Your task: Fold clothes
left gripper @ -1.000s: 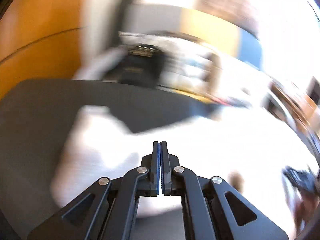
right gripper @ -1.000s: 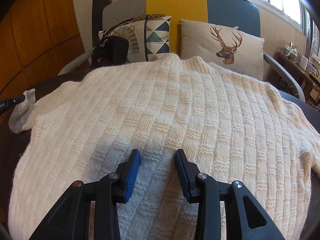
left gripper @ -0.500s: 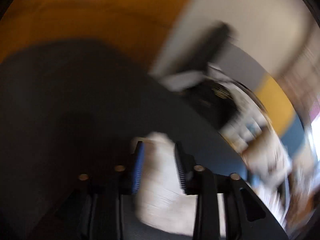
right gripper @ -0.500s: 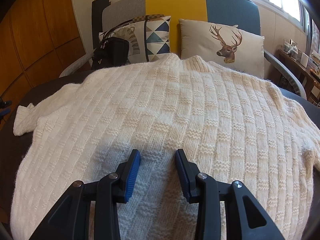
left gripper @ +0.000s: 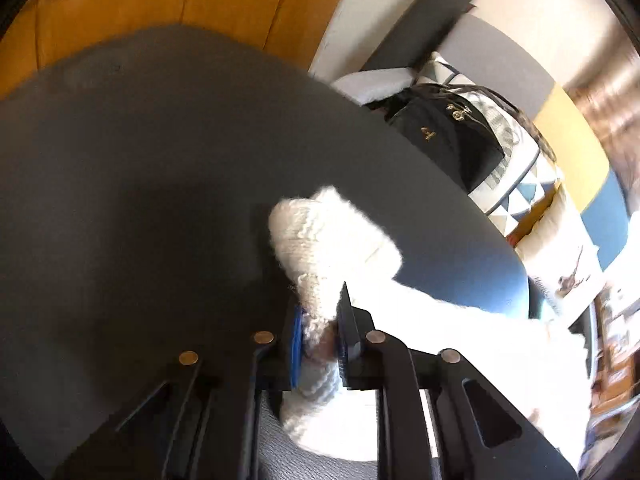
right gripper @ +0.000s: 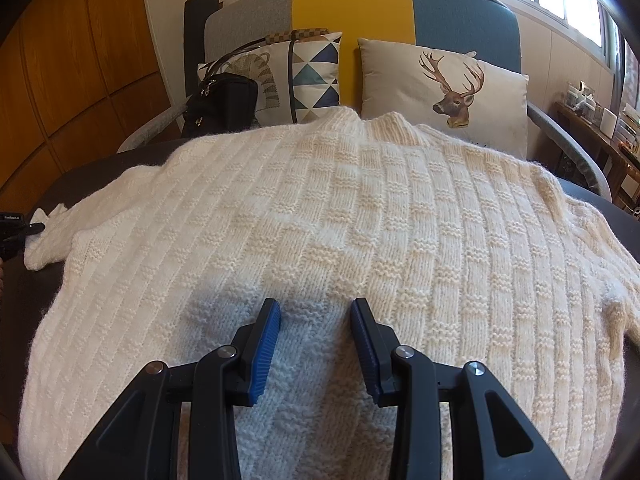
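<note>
Since a second ago the left gripper (left gripper: 320, 334) has swung away from its blurred look over the cream sweater (right gripper: 320, 232) and come down at the sleeve cuff (left gripper: 320, 236), and its jaws, fully together then and spread half a second ago, have just been closing with the knit between them. Both blue pads now pinch the cuff's ribbed fabric, so this gripper is clenched on the sleeve. Beyond the fingertips the cuff end bulges up from the dark grey table (left gripper: 120, 160), and the rest of the sleeve runs back toward the sweater's body at the right of the left wrist view.

Seen from the right wrist, the sweater lies spread flat on the table, collar toward the sofa (right gripper: 460, 12), and the same sleeve reaches out from its left shoulder, where the tip of the left gripper (right gripper: 28, 229) meets the cuff (right gripper: 44, 240) at the frame's edge. The right gripper (right gripper: 316, 338) has not shifted in that second: it hovers over the sweater's lower middle with its jaws apart, nothing pinched between the pads, its shadow falling on the knit beneath.

Behind the sweater's collar stand a deer cushion (right gripper: 444, 88) and a triangle-patterned cushion (right gripper: 316, 76), with a black handbag (right gripper: 224, 104) just beside the latter, past the sweater's left shoulder.
</note>
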{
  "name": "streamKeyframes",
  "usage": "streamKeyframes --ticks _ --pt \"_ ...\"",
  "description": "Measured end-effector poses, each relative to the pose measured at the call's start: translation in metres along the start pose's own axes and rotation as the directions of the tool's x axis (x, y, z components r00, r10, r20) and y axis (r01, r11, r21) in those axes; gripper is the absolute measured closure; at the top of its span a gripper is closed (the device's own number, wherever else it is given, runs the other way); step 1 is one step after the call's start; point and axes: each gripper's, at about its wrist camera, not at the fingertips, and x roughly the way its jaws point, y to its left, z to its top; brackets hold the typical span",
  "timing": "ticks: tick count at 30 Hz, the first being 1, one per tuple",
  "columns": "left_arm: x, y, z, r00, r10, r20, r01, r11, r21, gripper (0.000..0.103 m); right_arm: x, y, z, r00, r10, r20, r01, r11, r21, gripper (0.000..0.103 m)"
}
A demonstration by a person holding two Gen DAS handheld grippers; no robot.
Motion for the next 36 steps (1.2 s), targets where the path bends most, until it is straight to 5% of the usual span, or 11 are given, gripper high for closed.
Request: streamKeyframes --ticks 2,4,5,7,9,11,12,17,21,28,36 --pt "-0.033 -0.024 0.001 0.986 0.055 0.159 -0.067 0.995 0.071 0.089 0.000 0.000 0.000 1.000 0.000 0.000 0.000 1.000 0.000 0.066" --pt "-0.060 -0.063 -0.008 0.928 0.179 0.327 -0.253 0.947 0.200 0.089 0.000 -0.001 0.000 1.000 0.004 0.000 -0.004 1.000 0.003 0.066" --pt "-0.070 -0.089 -0.019 0.875 0.244 0.417 -0.381 0.879 0.287 0.089 0.000 -0.001 0.000 1.000 0.006 0.000 -0.006 1.000 0.005 0.066" --pt "-0.068 -0.136 -0.050 0.839 0.225 0.495 -0.486 0.721 0.495 0.087 0.000 -0.002 0.000 1.000 0.006 0.000 -0.006 1.000 0.005 0.066" --pt "-0.059 -0.169 -0.091 0.878 0.137 0.460 -0.446 0.584 0.678 0.078 0.000 -0.002 0.001 1.000 0.003 0.000 -0.003 1.000 0.002 0.066" --pt "-0.047 -0.185 -0.126 0.938 0.079 0.337 -0.329 0.507 0.797 0.076 0.000 -0.003 0.001 1.000 0.002 -0.001 -0.002 1.000 0.002 0.066" --pt "-0.043 -0.187 -0.138 0.961 0.054 0.272 -0.262 0.503 0.824 0.076 0.000 -0.002 0.001 1.000 0.004 0.000 -0.004 1.000 0.003 0.066" --pt "-0.051 -0.153 -0.122 0.986 -0.047 0.161 -0.079 0.717 0.692 0.071 0.001 -0.002 0.001 1.000 0.015 0.001 -0.015 1.000 0.013 0.066" --pt "-0.066 -0.121 -0.084 0.968 -0.056 0.244 -0.087 0.840 0.536 0.041 0.001 -0.002 0.001 1.000 0.011 0.002 -0.011 1.000 0.009 0.066" --pt "-0.050 -0.101 -0.049 0.964 -0.022 0.265 -0.079 0.927 0.367 0.040 0.001 -0.002 0.000 1.000 0.012 0.002 -0.012 1.000 0.011 0.066" --pt "-0.025 -0.076 -0.060 0.991 -0.019 0.133 -0.029 0.937 0.349 0.040 0.001 -0.001 0.000 1.000 0.011 0.002 -0.011 1.000 0.010 0.066"
